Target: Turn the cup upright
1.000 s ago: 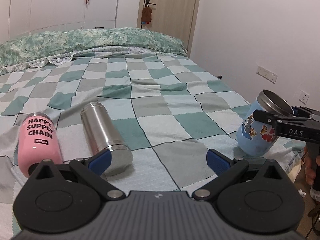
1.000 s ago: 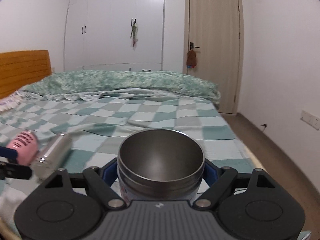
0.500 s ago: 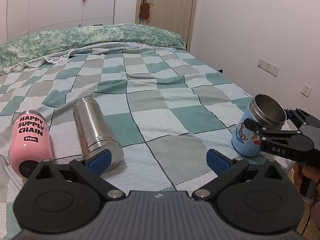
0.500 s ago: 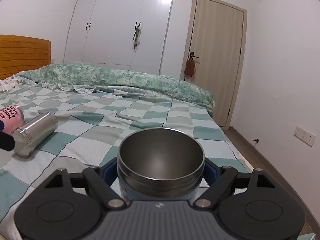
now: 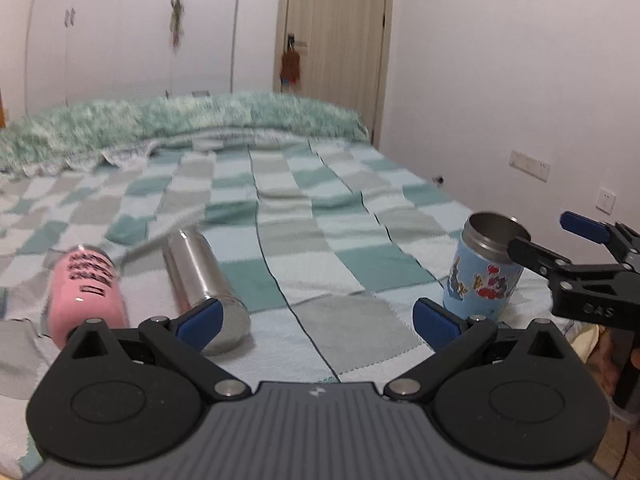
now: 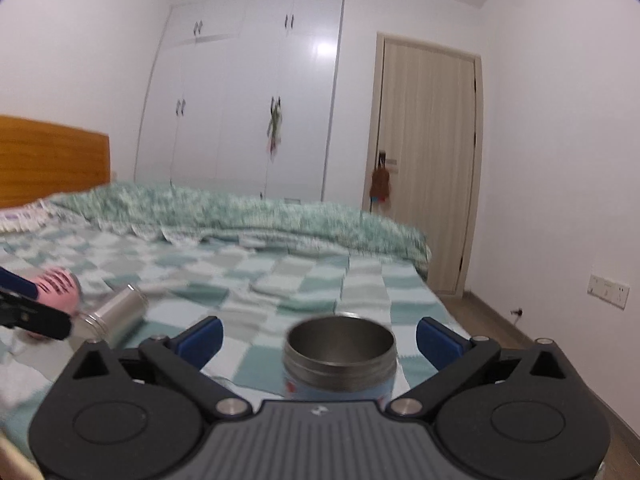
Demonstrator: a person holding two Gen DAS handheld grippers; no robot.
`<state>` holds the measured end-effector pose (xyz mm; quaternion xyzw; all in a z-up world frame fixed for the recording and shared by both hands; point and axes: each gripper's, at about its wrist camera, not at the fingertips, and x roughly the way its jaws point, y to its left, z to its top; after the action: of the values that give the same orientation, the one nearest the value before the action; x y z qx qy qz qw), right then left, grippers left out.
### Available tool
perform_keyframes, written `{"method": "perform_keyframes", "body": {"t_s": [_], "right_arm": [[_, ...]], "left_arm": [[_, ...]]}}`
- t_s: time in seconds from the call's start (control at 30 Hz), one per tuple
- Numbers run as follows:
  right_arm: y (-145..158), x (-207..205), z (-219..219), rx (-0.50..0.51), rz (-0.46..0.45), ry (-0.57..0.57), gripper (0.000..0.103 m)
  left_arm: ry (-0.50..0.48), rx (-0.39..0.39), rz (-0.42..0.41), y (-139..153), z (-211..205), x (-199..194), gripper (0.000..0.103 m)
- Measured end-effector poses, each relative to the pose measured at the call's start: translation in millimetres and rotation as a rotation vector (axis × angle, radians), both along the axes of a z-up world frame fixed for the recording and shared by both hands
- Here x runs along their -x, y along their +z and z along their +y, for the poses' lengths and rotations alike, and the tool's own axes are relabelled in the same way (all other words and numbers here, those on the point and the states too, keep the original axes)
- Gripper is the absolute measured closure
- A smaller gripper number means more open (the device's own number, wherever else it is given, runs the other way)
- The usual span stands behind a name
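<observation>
Your right gripper (image 6: 318,338) has its blue-padded fingers (image 6: 200,338) spread wide, and the cup (image 6: 340,360) stands between them, touching neither pad. The cup sits upright on the checked bedspread (image 6: 304,280), steel mouth open to the ceiling, light blue body with cartoon prints below the metal collar. In the right wrist view it lies at about 6 o'clock, just ahead of the gripper body and slightly right of centre.

From the left wrist view the cup (image 5: 486,268) stands at roughly 3 o'clock, near the right edge of the bed. Your right gripper (image 5: 554,236) reaches in from the frame's right side, one dark finger crossing in front of the cup's rim and the other blue pad well clear behind it.

Your left gripper (image 5: 318,320) also has its fingers (image 5: 200,320) spread apart, holding nothing, and it hovers low over the near end of the bedspread (image 5: 348,332). A steel bottle (image 5: 202,280) lies on its side at about 9 o'clock, its near end just behind the left blue pad. A pink bottle (image 5: 86,292) with black lettering lies beside it, further toward 9 o'clock, the two close together.

Beyond the bed, a green quilt (image 5: 180,124) is bunched across the far side, with a white wardrobe (image 6: 240,96) and a wooden door (image 6: 428,160) behind
</observation>
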<state>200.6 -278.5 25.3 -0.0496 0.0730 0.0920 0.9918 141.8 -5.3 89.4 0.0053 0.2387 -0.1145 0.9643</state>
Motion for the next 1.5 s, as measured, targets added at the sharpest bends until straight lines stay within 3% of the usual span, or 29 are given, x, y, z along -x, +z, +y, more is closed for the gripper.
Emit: {"method": "perform_keyframes", "body": {"t_s": [0.17, 0.4, 0.7, 0.93, 1.5], "right_arm": [[7, 33, 10, -0.036, -0.049, 0.047, 0.0], [-9, 69, 25, -0.07, -0.077, 0.101, 0.0], [-39, 95, 42, -0.062, -0.084, 0.116, 0.0], [-47, 108, 41, -0.056, -0.112, 0.094, 0.0], [-48, 112, 40, -0.067, -0.129, 0.097, 0.0]], "left_arm": [[0.037, 0.002, -0.104, 1, 2, 31, 0.0], [0.107, -0.041, -0.263, -17, 4, 71, 0.0], [0.203, -0.021, -0.321, -56, 19, 97, 0.0], [0.246, -0.039, -0.354, -81, 23, 108, 0.0], [0.251, -0.035, -0.397, -82, 23, 115, 0.0]]}}
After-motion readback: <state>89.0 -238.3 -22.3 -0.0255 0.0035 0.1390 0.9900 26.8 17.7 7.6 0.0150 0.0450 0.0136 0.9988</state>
